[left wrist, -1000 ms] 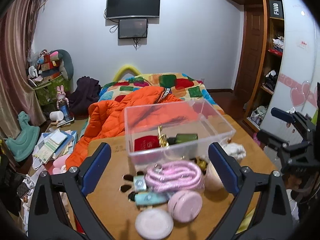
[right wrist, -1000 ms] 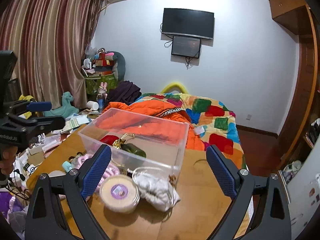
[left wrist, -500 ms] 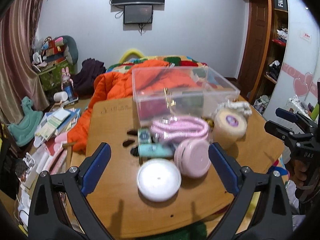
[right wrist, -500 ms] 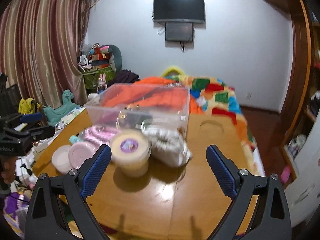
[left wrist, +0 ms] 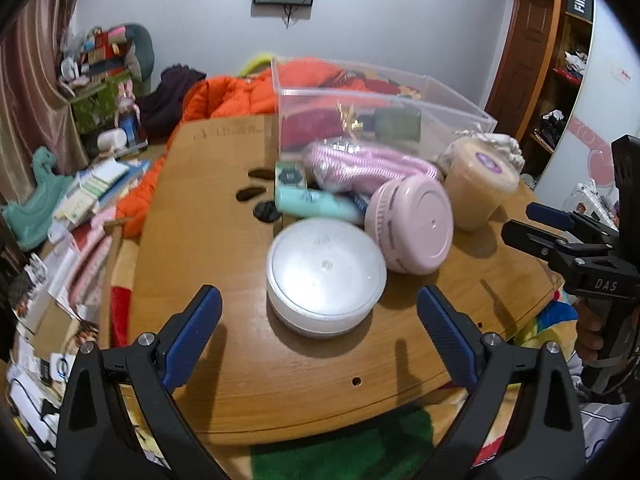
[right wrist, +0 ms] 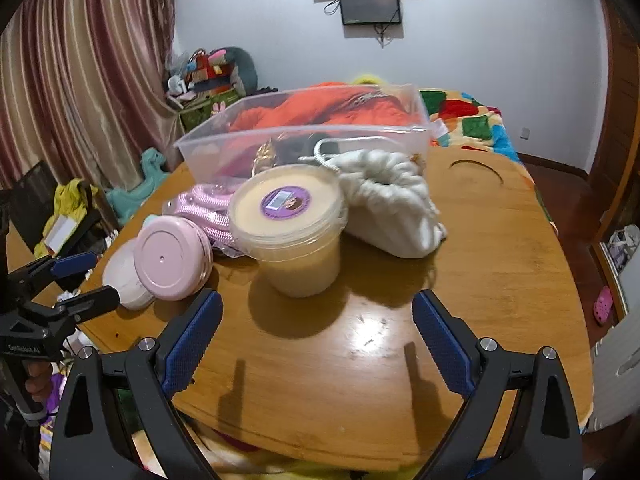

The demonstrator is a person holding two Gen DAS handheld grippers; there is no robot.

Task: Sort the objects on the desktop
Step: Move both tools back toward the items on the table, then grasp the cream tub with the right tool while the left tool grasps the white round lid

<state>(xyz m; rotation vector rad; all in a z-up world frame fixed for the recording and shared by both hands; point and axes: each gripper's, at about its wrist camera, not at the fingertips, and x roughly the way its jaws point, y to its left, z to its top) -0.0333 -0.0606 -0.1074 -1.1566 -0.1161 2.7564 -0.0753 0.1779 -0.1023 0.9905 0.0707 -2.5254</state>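
On the wooden table (left wrist: 208, 240) a white round container (left wrist: 326, 276) sits just ahead of my open left gripper (left wrist: 320, 324). Behind it lie a pink round case (left wrist: 416, 228), a teal tube (left wrist: 316, 202), a pink rope bundle (left wrist: 368, 164) and a cream tub with a purple label (left wrist: 478, 188). A clear plastic bin (left wrist: 384, 116) holds a green bottle and a red item. My open right gripper (right wrist: 318, 324) faces the cream tub (right wrist: 294, 224), with a white knitted pouch (right wrist: 394, 204) to its right. Both grippers are empty.
The table's near edge (left wrist: 320, 420) curves below my left gripper, with green carpet under it. A bed with an orange quilt (left wrist: 236, 92) stands behind the table. Books and papers (left wrist: 92, 196) litter the floor at left. A wardrobe (left wrist: 568, 52) stands at right.
Both grippers have drawn back and tilted down toward the table, so the objects now appear higher and closer. Nothing on the table has moved. Both jaws stay open.
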